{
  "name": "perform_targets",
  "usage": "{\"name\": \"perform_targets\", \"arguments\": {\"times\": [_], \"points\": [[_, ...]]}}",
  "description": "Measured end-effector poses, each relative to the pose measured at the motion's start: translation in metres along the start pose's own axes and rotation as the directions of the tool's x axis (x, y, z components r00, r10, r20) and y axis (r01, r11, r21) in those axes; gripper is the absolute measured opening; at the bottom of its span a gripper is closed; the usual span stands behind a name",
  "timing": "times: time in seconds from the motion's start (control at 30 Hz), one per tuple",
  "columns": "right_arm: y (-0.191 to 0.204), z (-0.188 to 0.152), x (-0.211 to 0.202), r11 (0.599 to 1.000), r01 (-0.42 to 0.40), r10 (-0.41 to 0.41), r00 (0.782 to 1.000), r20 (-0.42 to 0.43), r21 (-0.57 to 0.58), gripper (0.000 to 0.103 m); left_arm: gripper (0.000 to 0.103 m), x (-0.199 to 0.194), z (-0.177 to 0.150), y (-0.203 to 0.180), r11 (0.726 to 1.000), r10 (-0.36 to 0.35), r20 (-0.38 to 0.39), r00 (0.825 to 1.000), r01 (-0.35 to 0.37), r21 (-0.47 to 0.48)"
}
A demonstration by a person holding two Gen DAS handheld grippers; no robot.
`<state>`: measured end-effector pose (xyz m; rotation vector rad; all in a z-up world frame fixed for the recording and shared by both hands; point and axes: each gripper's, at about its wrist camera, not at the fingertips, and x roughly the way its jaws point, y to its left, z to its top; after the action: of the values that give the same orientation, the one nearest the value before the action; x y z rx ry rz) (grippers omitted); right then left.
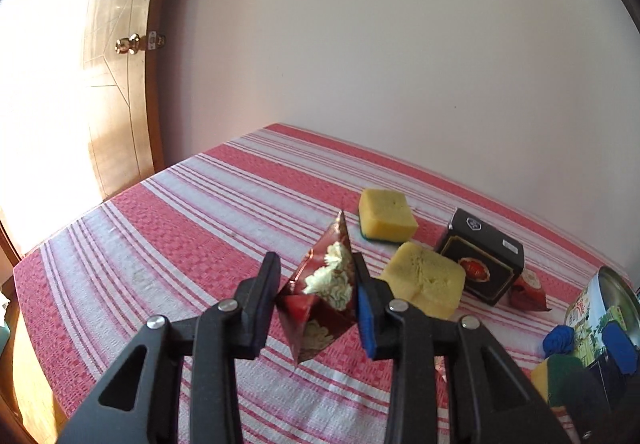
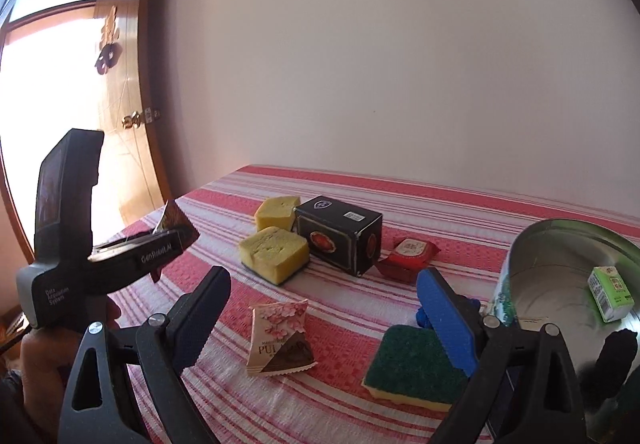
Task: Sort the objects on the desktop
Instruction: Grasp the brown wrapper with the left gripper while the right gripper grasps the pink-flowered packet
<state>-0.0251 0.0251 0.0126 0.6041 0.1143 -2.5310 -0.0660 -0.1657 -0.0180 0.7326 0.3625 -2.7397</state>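
My left gripper (image 1: 316, 268) is shut on a dark red snack packet (image 1: 320, 296) and holds it above the striped tablecloth (image 1: 180, 228). The right wrist view shows that gripper (image 2: 182, 234) at the left, in a person's hand, with the packet (image 2: 174, 218) poking up. My right gripper (image 2: 323, 278) stands open over a pink blossom-print packet (image 2: 280, 336) that lies flat on the cloth, untouched. A sponge with its green side up (image 2: 414, 364) lies by the right finger. Two yellow sponges (image 2: 276, 258) (image 2: 278, 212), a black box (image 2: 340, 236) and a red packet (image 2: 408, 254) sit further back.
A round metal tin (image 2: 560, 276) at the right holds a small green carton (image 2: 610, 294). A blue object (image 2: 424, 318) lies beside the tin. A wall runs behind the table, and a wooden door (image 1: 116, 84) stands at the left.
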Motion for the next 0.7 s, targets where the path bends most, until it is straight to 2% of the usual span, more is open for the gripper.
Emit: {"name": "perform_targets", "arguments": {"times": [0.03, 0.1, 0.13, 0.23, 0.27, 0.3, 0.47, 0.57, 0.7], "points": [[0.004, 0.000, 0.008, 1.000, -0.020, 0.019, 0.999, -0.038, -0.012, 0.093, 0.034, -0.003, 0.000, 0.001, 1.000, 0.005, 0.019, 1.000, -0.005, -0.006], [0.008, 0.001, 0.026, 0.998, -0.062, 0.060, 0.990, -0.128, -0.016, 0.079, 0.034, -0.007, 0.000, 0.002, 1.000, 0.014, 0.043, 0.999, -0.013, -0.008], [0.009, 0.000, 0.037, 0.998, -0.068, 0.064, 0.982, -0.178, -0.014, 0.076, 0.034, -0.006, 0.001, 0.002, 1.000, 0.015, 0.044, 0.999, -0.014, -0.003], [0.007, -0.007, 0.069, 0.998, -0.064, 0.062, 0.945, -0.321, 0.003, 0.067, 0.034, -0.005, 0.001, -0.002, 1.000, 0.009, 0.030, 1.000, -0.010, 0.022], [0.006, -0.009, 0.076, 0.997, -0.078, 0.081, 0.931, -0.356, 0.025, 0.061, 0.034, -0.010, 0.000, -0.005, 1.000, 0.011, 0.033, 0.999, -0.012, 0.029], [0.005, -0.011, 0.081, 0.995, -0.092, 0.101, 0.921, -0.377, 0.043, 0.061, 0.034, -0.012, 0.000, -0.006, 0.999, 0.014, 0.040, 0.999, -0.016, 0.034], [0.013, -0.013, 0.088, 0.995, -0.099, 0.087, 0.909, -0.407, -0.009, 0.061, 0.034, -0.012, 0.000, -0.008, 0.999, 0.031, 0.044, 0.999, -0.033, 0.043], [0.014, -0.011, 0.088, 0.995, -0.098, 0.077, 0.910, -0.407, -0.030, 0.043, 0.034, -0.012, 0.000, -0.007, 0.999, 0.033, 0.040, 0.999, -0.034, 0.039], [0.009, -0.009, 0.088, 0.994, -0.105, 0.097, 0.912, -0.398, 0.002, 0.042, 0.034, -0.011, 0.000, -0.007, 0.998, 0.040, 0.033, 0.999, -0.041, 0.039]]}}
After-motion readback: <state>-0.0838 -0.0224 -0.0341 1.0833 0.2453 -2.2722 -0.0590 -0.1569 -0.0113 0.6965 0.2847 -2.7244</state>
